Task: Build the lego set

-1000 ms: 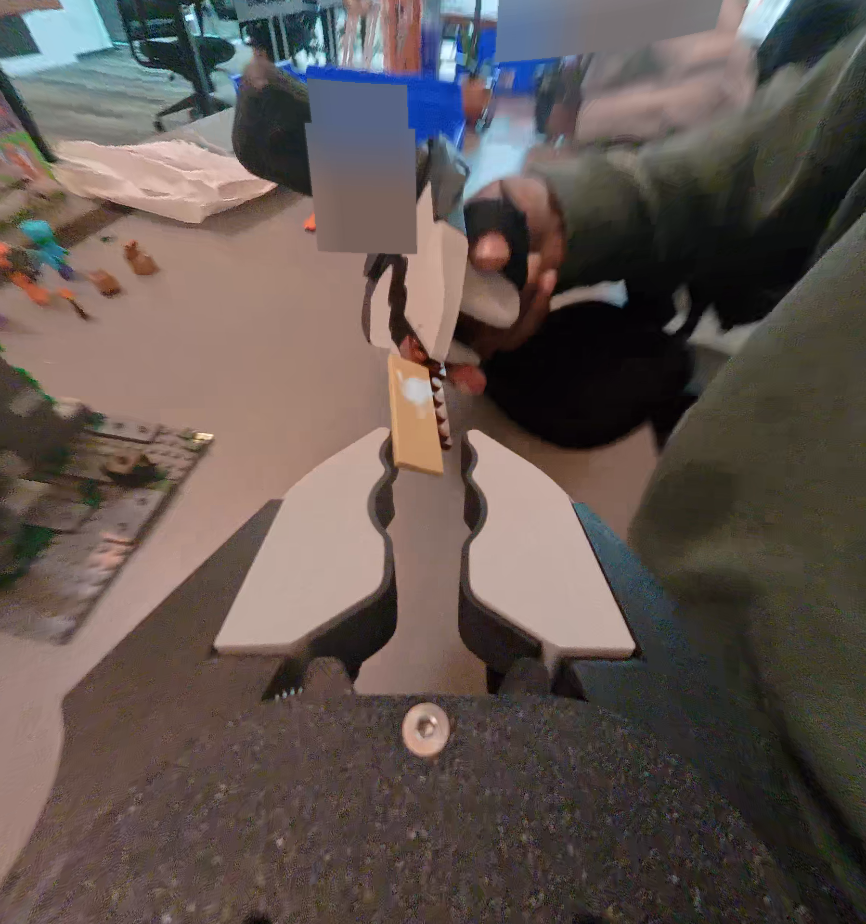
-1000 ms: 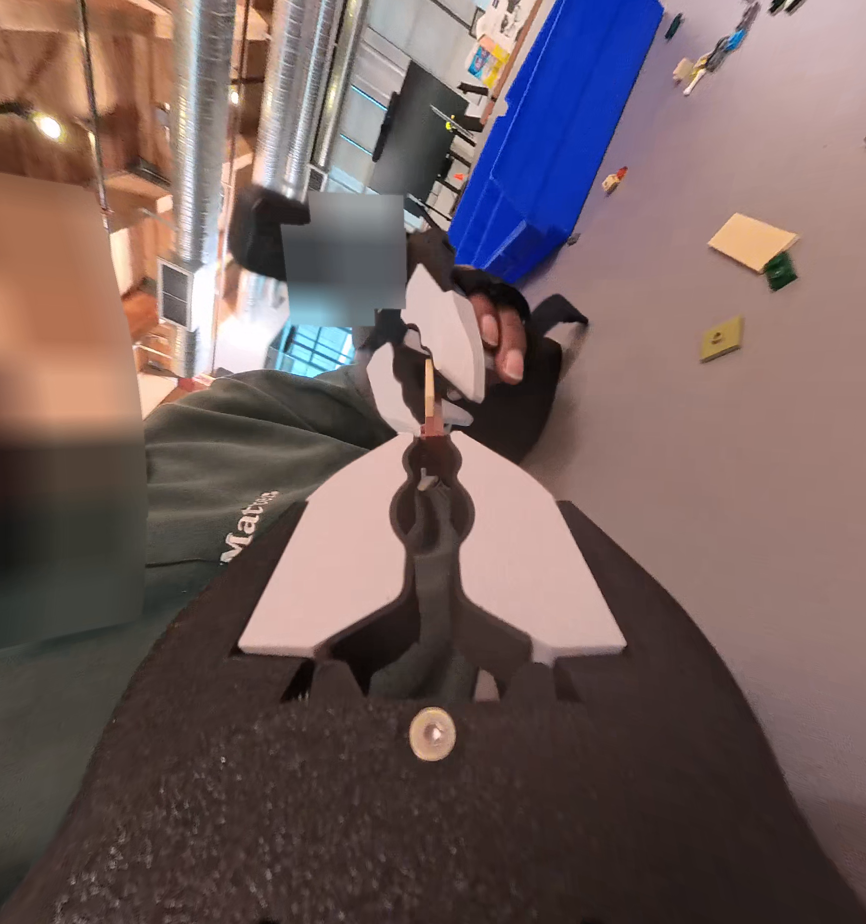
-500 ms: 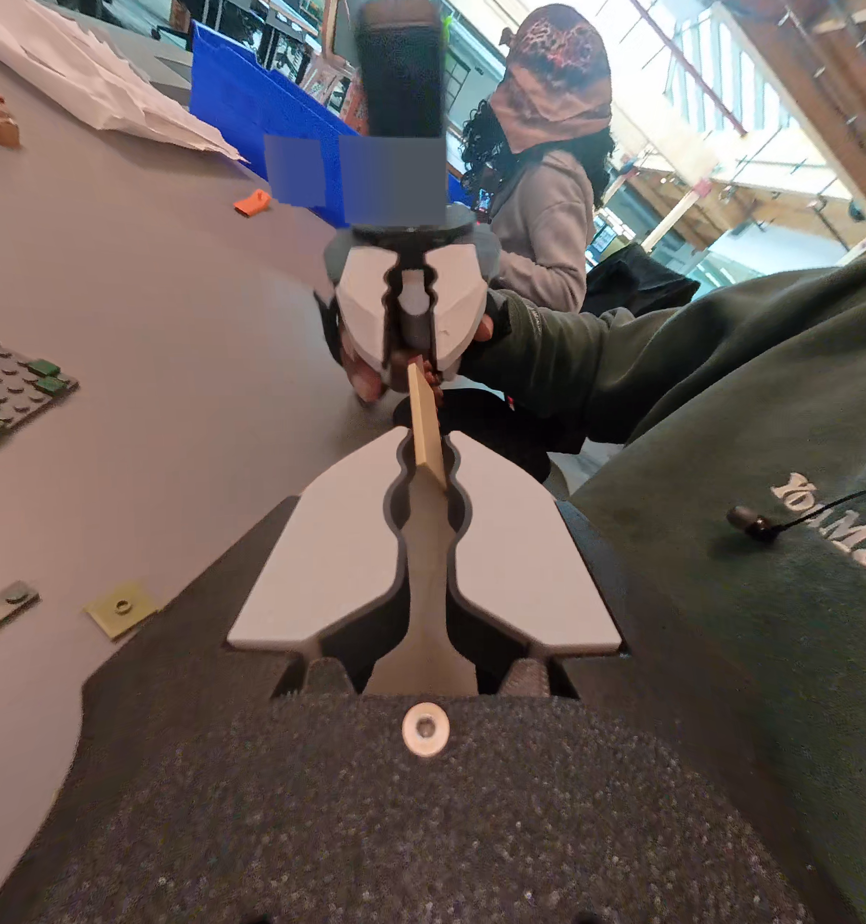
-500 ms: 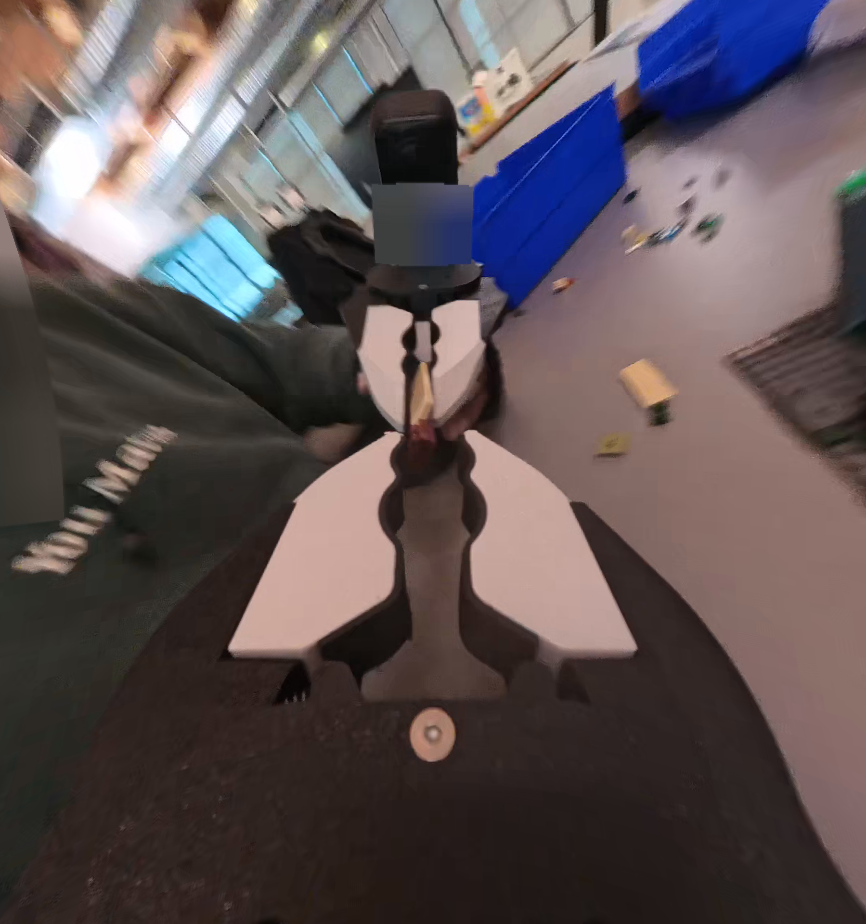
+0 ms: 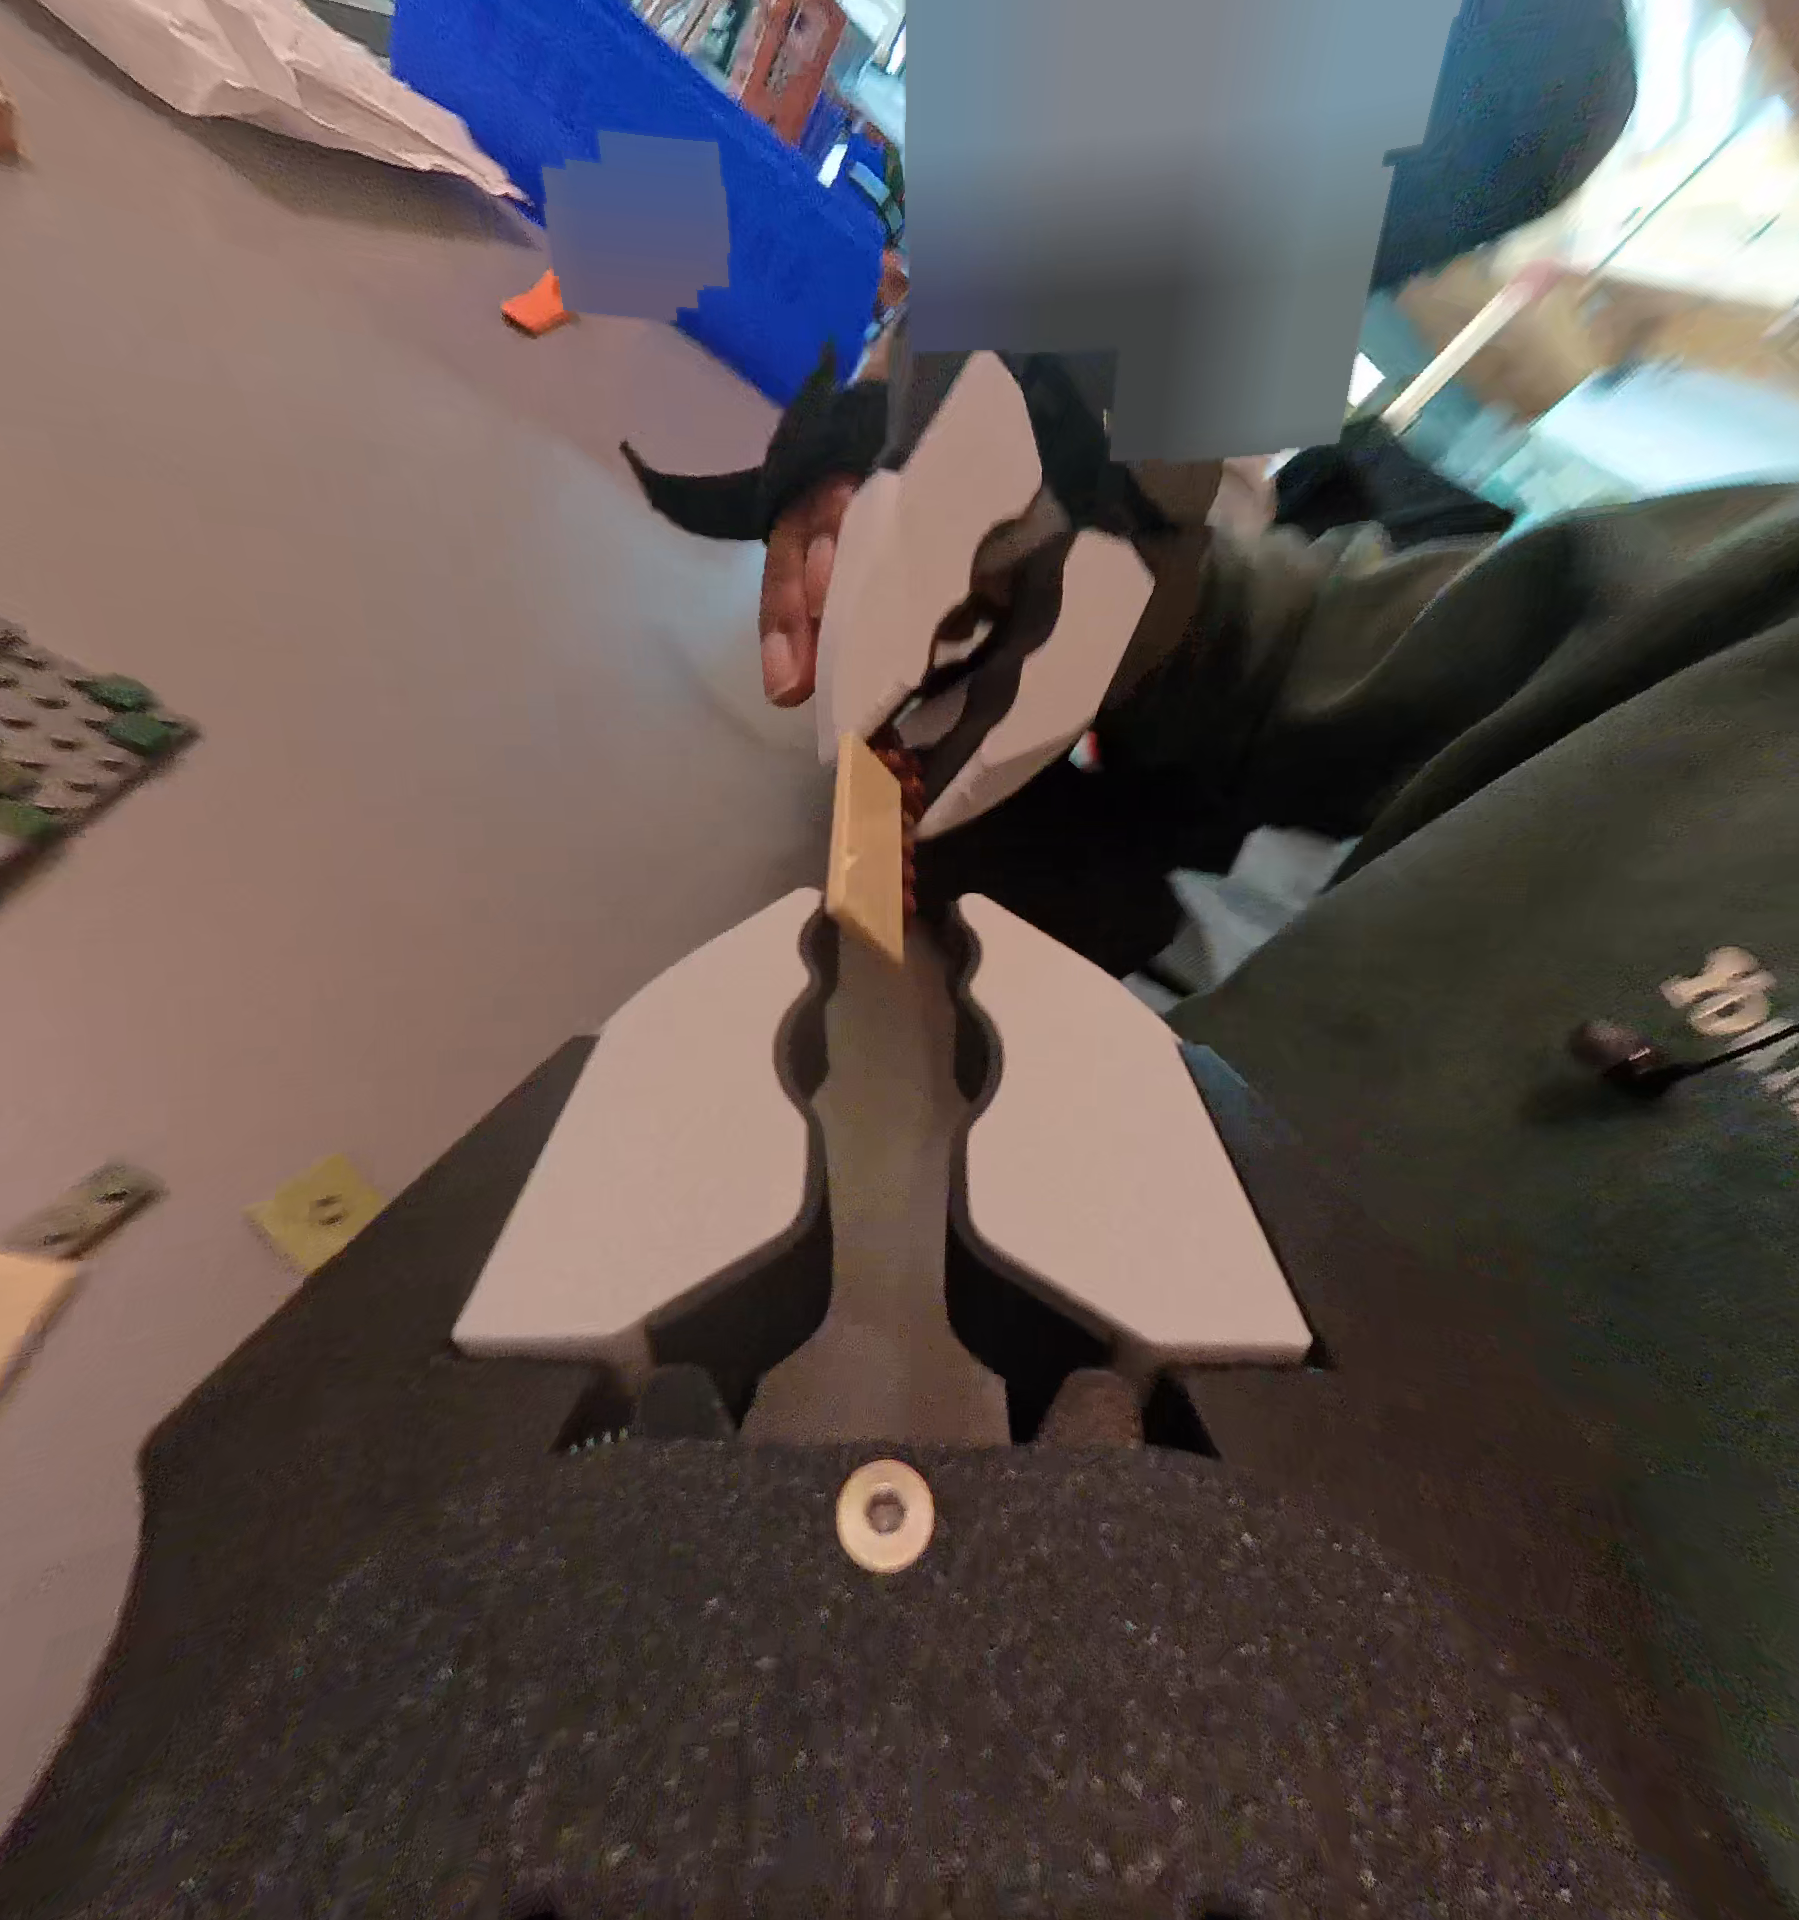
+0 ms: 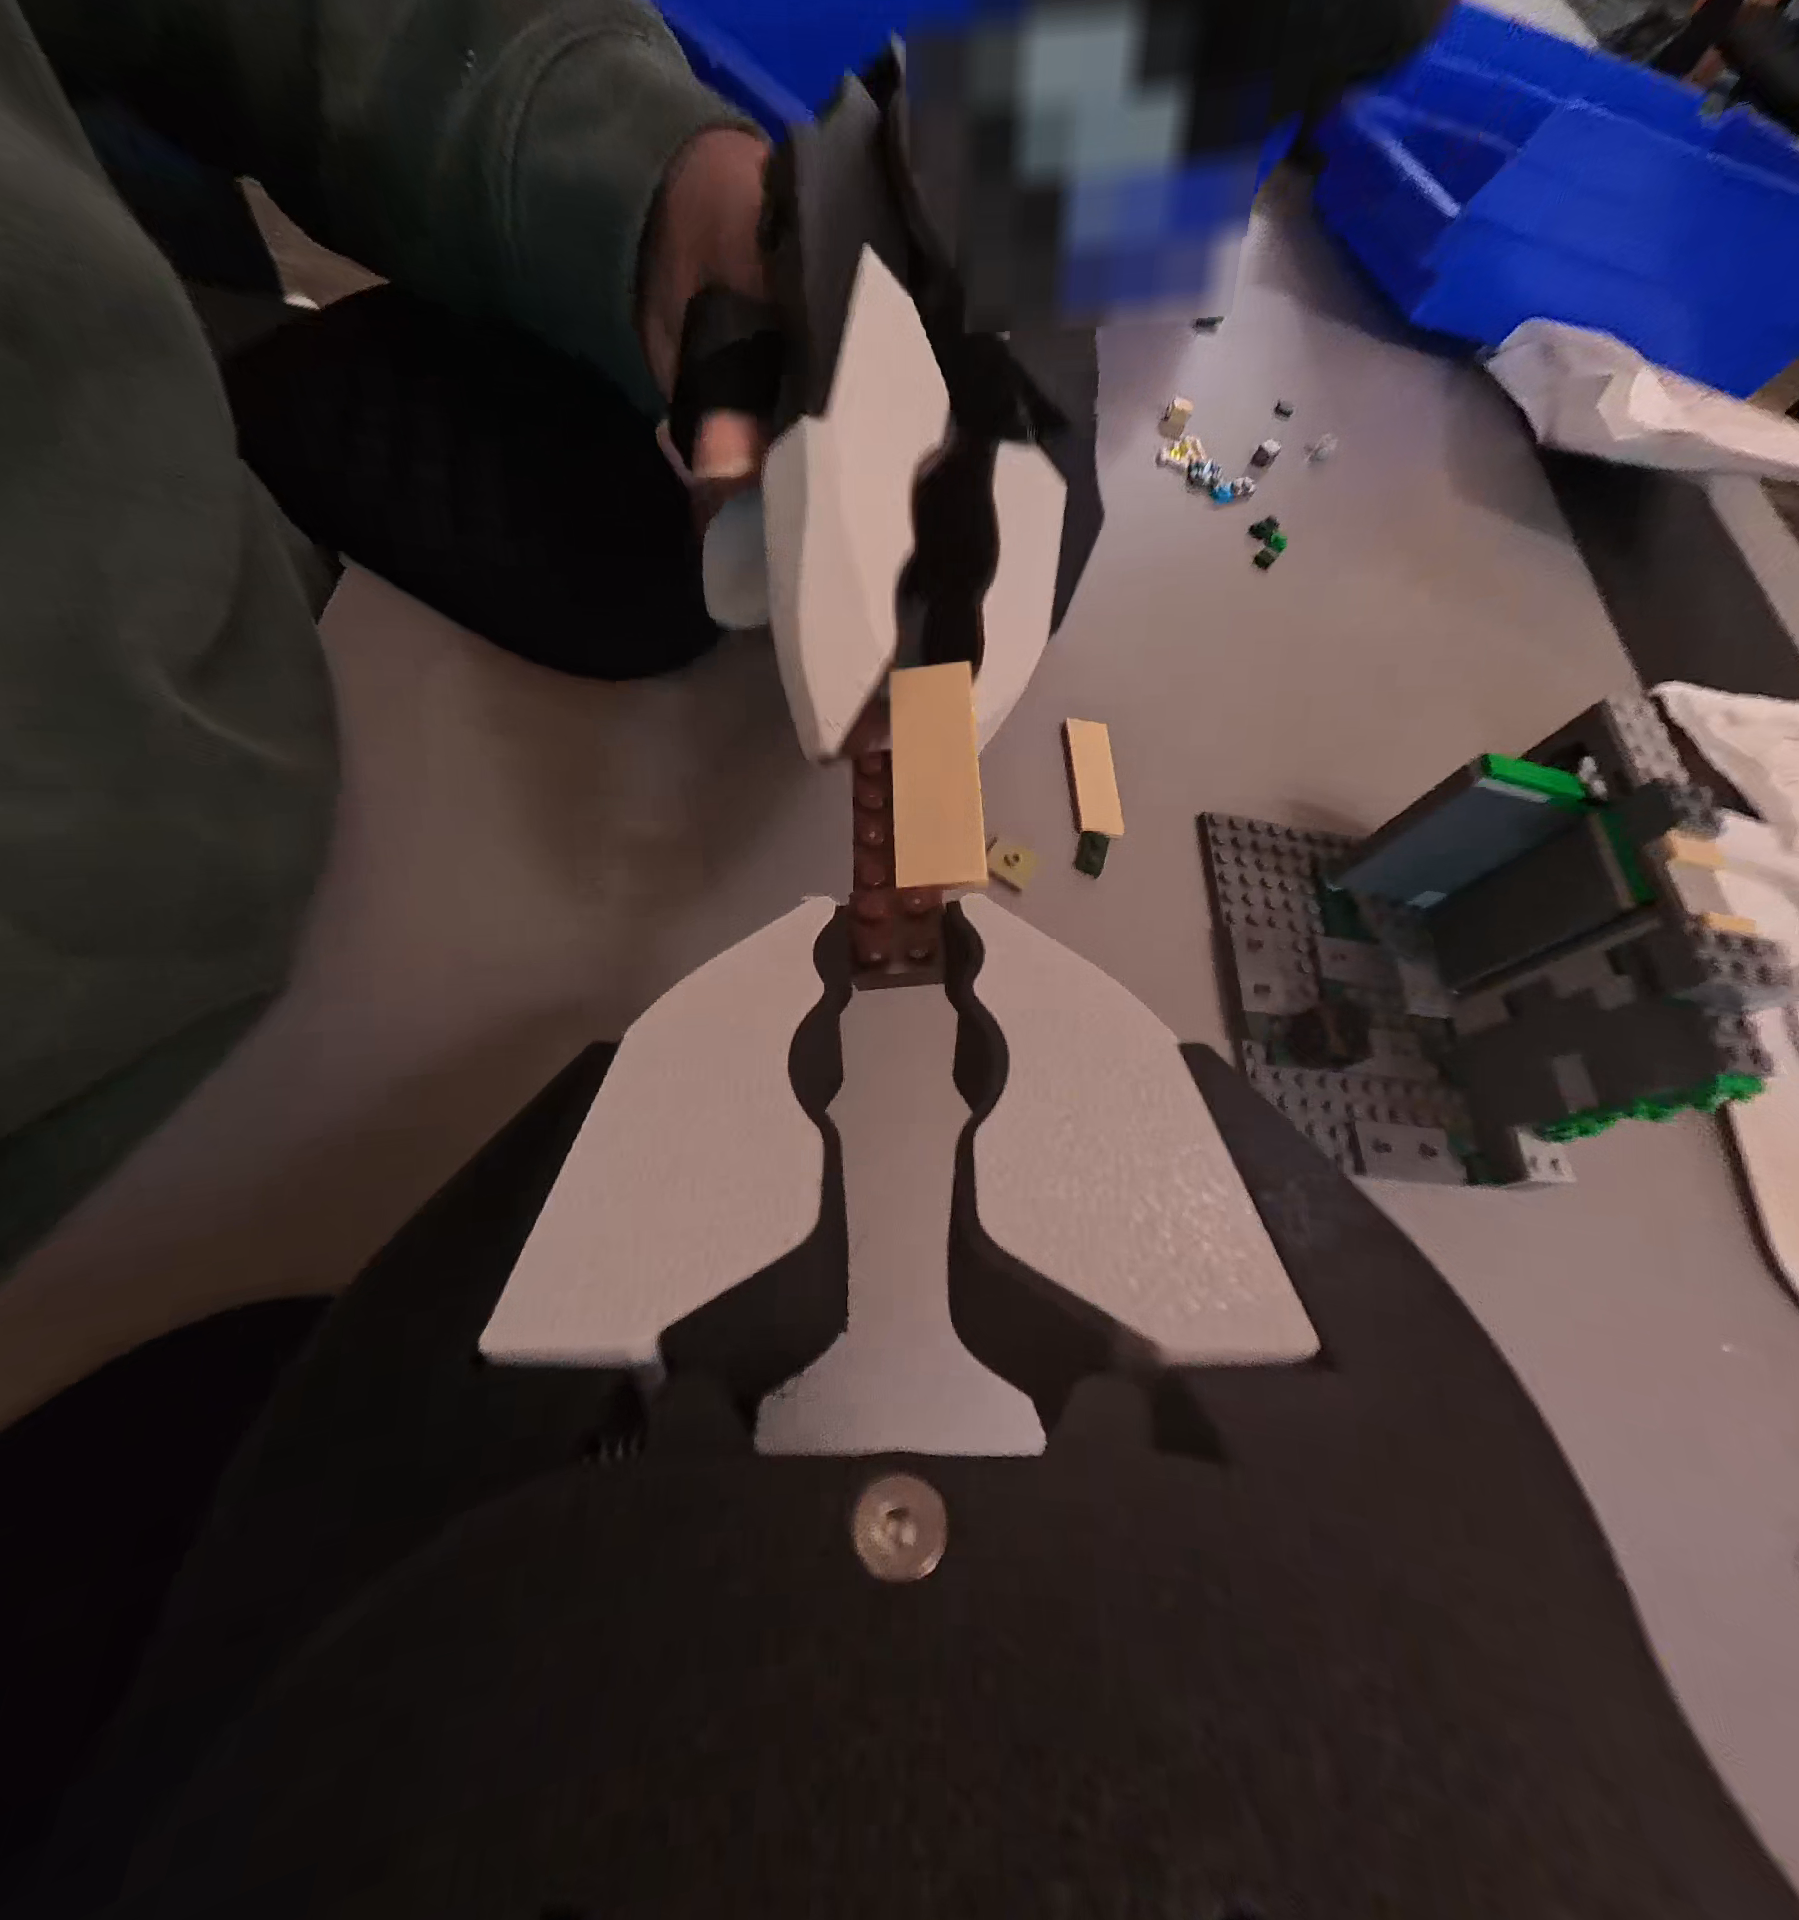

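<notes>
Brown studded plate (image 6: 887, 914) sits pinched in the right claw (image 6: 890, 935). Its tan tile (image 6: 936, 779) end lies between the left claw (image 5: 879, 914) tips, whose grip I cannot tell.

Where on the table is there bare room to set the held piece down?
Bare grey table lies between the green sleeve and the loose tan plate, and again below the grey baseplate build. It is crowded around that build and near the scattered small bricks beside the blue bins.

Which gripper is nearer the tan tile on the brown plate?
Left gripper: its fingers flank the tan tile; the right gripper pinches the brown plate, short of the tile.
</notes>
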